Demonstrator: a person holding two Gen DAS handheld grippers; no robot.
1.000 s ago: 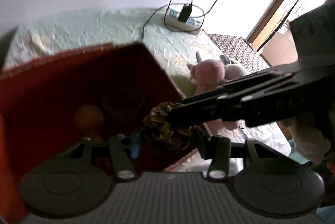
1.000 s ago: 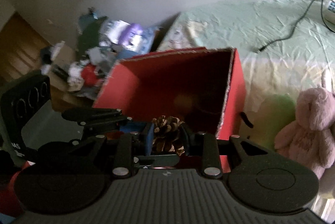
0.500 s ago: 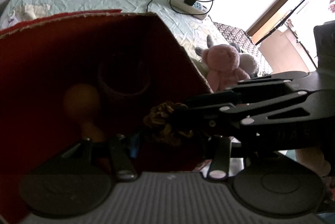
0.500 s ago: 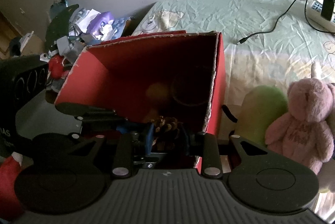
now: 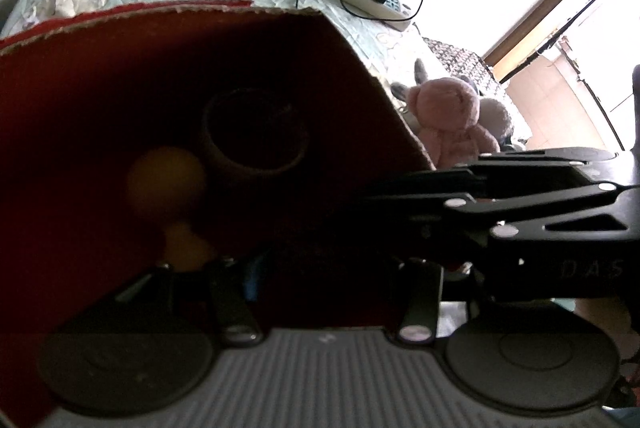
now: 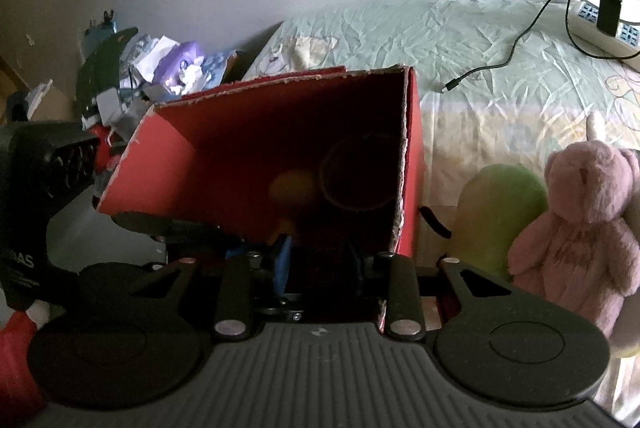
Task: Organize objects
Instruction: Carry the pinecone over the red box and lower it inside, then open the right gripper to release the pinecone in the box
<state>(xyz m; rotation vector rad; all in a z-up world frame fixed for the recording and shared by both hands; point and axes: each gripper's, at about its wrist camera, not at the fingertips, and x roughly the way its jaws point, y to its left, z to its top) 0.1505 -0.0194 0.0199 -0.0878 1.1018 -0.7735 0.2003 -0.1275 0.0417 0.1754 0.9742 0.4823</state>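
Note:
A red cardboard box (image 5: 120, 88) (image 6: 240, 132) lies open on the bed. Deep inside it are an orange round-headed object (image 5: 166, 180) (image 6: 292, 188) and a brown ring (image 5: 256, 164) (image 6: 352, 206). My right gripper (image 6: 322, 260) reaches into the box's mouth, shut on a pine cone (image 6: 320, 264) that is almost lost in shadow. In the left wrist view the right gripper (image 5: 360, 204) comes in from the right as a black arm. My left gripper (image 5: 332, 268) (image 6: 168, 224) sits at the box's opening, fingers wide apart, nothing visibly between them.
A pink plush bear (image 5: 448, 116) (image 6: 580, 220) and a green plush (image 6: 500, 208) rest to the right of the box. A power strip (image 5: 380, 0) (image 6: 600, 24) with a charger and loose cable (image 6: 480, 72) lies on the sheet. A clutter pile (image 6: 160, 68) stands beyond the bed's left edge.
Both grippers have moved forward into the box's mouth. The pine cone, clearly lit a second ago, has gone into the box's shadow with the right gripper.

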